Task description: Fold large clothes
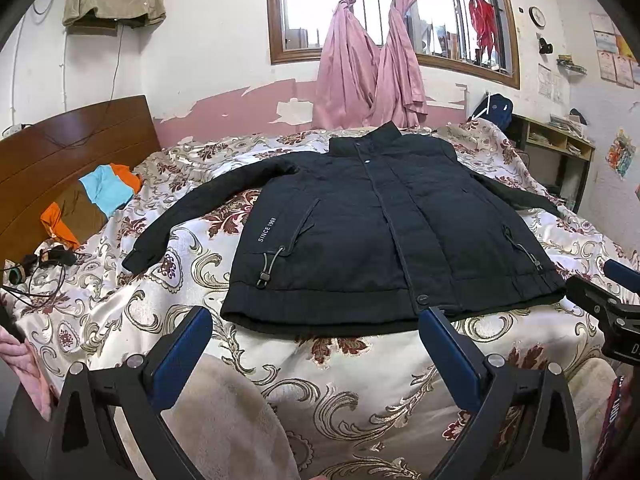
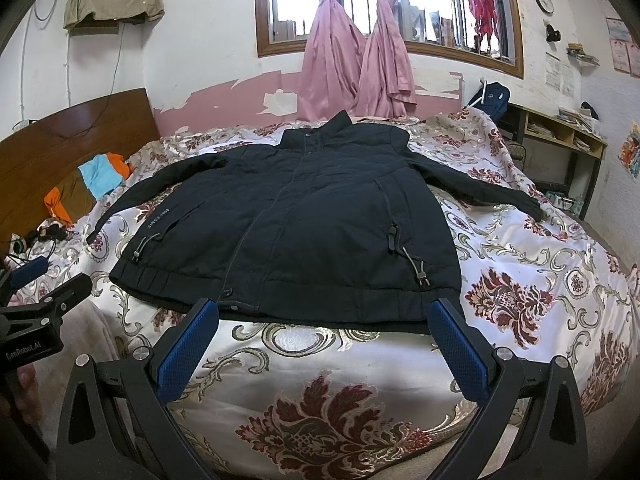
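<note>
Lying flat and face up on the bed's floral satin quilt in cream and maroon (image 1: 120,312), with the front closed, collar toward the window and hem toward the cameras: a dark navy padded jacket with white "SINCE 1963" lettering (image 1: 384,216). Spreading out to both sides, the long dark left-hand sleeve (image 1: 192,208) and the right-hand sleeve (image 2: 484,192), each resting on the quilt and angled away from the body. Hovering just short of the hem, apart from the cloth, the left tool (image 1: 316,336) with blue pads spread wide and gripping nothing; likewise the right tool (image 2: 324,328), fully released and empty, near the hem's right half. Judging by the layout, nothing folded yet, so likely beginning with a sleeve or a side panel. Doing this well probably meaning: pinching through both layers of the padded fabric rather than the top shell only, taking hold at the hem corner and near the shoulder on one side, lifting low and carrying the edge across toward the front closure so that the crease is running straight from collar to hem. Keeping the sleeve laid along the body instead of bunching under it, and minding the drawcord toggles (image 1: 266,272) near the hem, being apt to snag a pad. Watching the slippery quilt too, since dragging could be shifting the whole jacket rather than folding it. Lying well apart by the wooden headboard, a bundle of orange, blue and brown cloth (image 1: 92,204), out of the way.
</note>
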Demonstrator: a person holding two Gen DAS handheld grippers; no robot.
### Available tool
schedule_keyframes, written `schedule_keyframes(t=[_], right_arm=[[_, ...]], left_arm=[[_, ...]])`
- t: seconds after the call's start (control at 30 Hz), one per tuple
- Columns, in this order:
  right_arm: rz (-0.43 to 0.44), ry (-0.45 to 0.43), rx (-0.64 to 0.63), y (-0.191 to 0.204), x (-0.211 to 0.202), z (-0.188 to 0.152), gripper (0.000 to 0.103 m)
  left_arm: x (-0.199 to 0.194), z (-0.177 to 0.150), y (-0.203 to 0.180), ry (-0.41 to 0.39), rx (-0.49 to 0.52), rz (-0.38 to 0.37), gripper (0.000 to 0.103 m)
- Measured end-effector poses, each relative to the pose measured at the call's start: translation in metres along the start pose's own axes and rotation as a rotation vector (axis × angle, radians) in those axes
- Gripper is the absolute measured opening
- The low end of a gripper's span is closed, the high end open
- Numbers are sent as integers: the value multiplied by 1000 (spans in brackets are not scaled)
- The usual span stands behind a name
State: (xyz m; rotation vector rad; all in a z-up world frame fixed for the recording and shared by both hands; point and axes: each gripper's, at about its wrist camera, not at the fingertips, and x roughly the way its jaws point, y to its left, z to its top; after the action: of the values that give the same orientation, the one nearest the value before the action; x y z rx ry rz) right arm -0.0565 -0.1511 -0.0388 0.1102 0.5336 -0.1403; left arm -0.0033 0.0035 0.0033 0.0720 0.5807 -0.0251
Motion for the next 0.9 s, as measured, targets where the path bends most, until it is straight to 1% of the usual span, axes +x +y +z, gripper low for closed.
schedule_keyframes(t=[0.67, 0.77, 0.9], right_arm=[[0, 3, 0, 0, 0, 0, 102], [-5, 6, 3, 0, 0, -1, 102], [-15, 30, 13, -3, 6, -4, 102]], left_arm=[[0, 0, 0, -1, 0, -2, 103], [5, 2, 2, 13, -7, -14, 103], [14, 3, 2, 80, -32, -42, 103]])
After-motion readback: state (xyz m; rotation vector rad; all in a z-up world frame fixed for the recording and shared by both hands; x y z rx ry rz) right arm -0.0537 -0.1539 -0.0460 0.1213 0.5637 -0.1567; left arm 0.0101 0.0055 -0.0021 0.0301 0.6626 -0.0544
